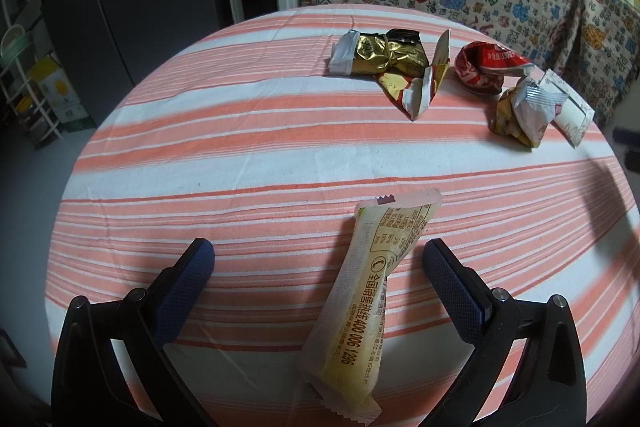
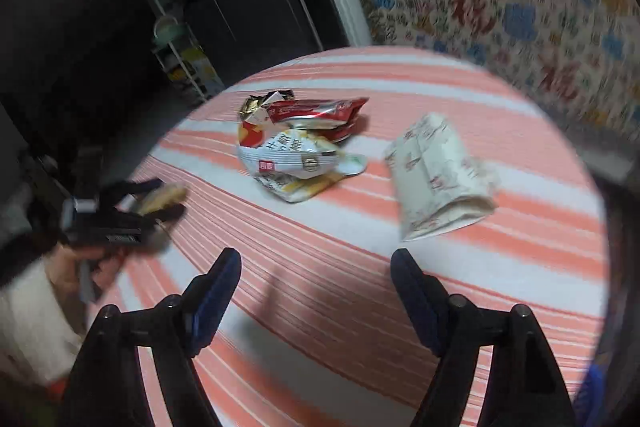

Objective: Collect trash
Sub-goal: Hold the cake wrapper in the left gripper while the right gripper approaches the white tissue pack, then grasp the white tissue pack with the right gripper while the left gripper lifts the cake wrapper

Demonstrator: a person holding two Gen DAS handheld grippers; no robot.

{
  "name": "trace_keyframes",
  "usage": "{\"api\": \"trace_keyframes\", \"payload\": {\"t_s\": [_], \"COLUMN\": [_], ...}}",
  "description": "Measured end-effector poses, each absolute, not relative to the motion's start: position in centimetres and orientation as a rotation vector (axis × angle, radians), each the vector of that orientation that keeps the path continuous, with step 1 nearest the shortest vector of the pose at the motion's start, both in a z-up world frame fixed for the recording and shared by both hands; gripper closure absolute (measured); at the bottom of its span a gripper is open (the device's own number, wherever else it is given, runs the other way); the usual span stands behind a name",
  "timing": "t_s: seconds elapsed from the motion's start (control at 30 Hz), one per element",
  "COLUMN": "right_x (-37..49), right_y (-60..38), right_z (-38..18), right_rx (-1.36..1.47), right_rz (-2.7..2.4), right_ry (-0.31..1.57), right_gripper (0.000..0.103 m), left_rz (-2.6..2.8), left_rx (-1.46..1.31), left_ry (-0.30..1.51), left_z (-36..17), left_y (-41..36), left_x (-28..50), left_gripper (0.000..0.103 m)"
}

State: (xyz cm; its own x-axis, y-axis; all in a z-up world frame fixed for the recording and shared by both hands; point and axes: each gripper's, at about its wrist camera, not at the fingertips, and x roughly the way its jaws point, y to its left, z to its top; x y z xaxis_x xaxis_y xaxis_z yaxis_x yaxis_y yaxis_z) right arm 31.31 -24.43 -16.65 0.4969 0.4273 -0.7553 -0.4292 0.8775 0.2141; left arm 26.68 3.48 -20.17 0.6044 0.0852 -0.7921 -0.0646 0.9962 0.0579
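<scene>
- The striped tablecloth (image 1: 240,147) is taken as the landmark; all the trash is spread on it.
- A long pale yellow wrapper (image 1: 360,303) is seen at the cloth's near edge, between the fingers of the left gripper (image 1: 320,259), whose jaws stand apart with no pad touching it (probably lined up for a pinch).
- Toward the cloth's far side, a gold wrapper (image 1: 384,57) and a crushed red packet (image 1: 486,69) are left lying, well apart from that gripper.
- The right gripper (image 2: 316,267) is held above the cloth's middle, jaws apart and nothing between them.
- Beyond it, a white crumpled bag (image 2: 296,157) and a folded paper packet (image 2: 432,179) are still uncollected, the latter judged nearer.
</scene>
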Motion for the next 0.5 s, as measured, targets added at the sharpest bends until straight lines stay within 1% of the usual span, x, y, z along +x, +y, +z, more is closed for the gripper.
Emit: {"api": "trace_keyframes", "payload": {"t_s": [0.07,0.1,0.2,0.23,0.3,0.37,0.4,0.43,0.47,0.5], "right_x": [32.1,33.1,36.6,37.8,39.4,40.9,41.5,41.0,40.5,40.0], "right_y": [-24.9,-25.3,-25.7,-25.1,-23.7,-23.1,-23.3,-24.7,-25.3,-25.8], "right_z": [-16.3,-16.4,-17.2,-17.8,-19.6,-21.2,-21.5,-21.7,-21.5,-21.3], "right_rx": [-0.155,-0.178,-0.123,-0.138,-0.195,-0.245,-0.177,-0.127,-0.095,-0.089], "right_rz": [0.335,0.286,0.302,0.304,0.291,0.240,0.247,0.236,0.196,0.153], "right_ry": [0.882,0.877,0.923,0.934,0.939,0.964,0.947,0.961,0.939,0.927], "right_gripper": [0.019,0.018,0.015,0.014,0.008,0.007,0.008,0.011,0.030,0.032], "left_rz": [0.087,0.087,0.087,0.087,0.086,0.084,0.084,0.084,0.083,0.084], "left_rx": [0.024,0.024,0.024,0.024,0.024,0.025,0.025,0.026,0.024,0.026], "left_ry": [0.918,0.918,0.918,0.918,0.918,0.918,0.918,0.918,0.918,0.918], "left_z": [-20.2,-20.2,-20.2,-20.2,-20.2,-20.2,-20.2,-20.2,-20.2,-20.2], "left_y": [3.5,3.5,3.5,3.5,3.5,3.6,3.6,3.6,3.6,3.5], "left_x": [26.7,26.7,26.7,26.7,26.7,26.7,26.7,26.7,26.7,26.7], "left_gripper": [0.000,0.000,0.000,0.000,0.000,0.000,0.000,0.000,0.000,0.000]}}
